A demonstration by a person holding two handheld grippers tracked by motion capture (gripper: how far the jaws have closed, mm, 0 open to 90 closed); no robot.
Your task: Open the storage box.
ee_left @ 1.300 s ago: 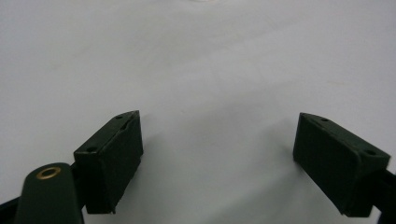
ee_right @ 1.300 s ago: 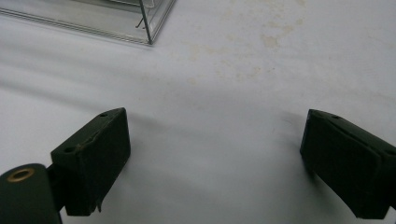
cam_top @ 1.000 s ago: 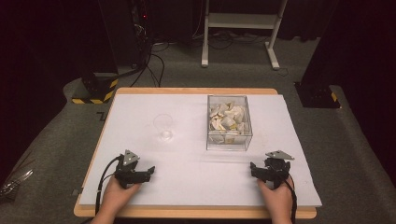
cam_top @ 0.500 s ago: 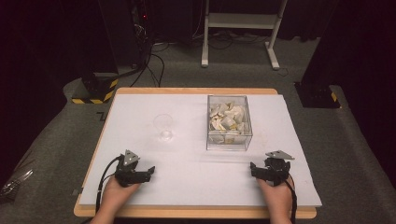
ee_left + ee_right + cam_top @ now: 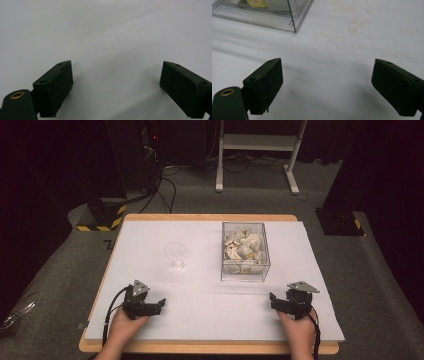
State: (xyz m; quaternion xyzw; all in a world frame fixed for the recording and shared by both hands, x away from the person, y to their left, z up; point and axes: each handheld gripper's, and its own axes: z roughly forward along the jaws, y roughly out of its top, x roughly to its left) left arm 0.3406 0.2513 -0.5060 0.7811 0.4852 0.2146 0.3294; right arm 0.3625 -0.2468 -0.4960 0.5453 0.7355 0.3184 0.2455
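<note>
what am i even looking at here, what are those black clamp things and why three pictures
A person sits at a table holding a two-jaw clamp tool in each hand: the left gripper and the right gripper. The high view looks down from above the person's side. The other two pictures come from cameras riding on each gripper, looking along its black jaws. On the white surface stand a clear box filled with pale crumpled pieces, and a small clear glass. Both grippers rest near the front edge with jaws wide apart; the left one's have just been opening a little further. Nothing is held.
</note>
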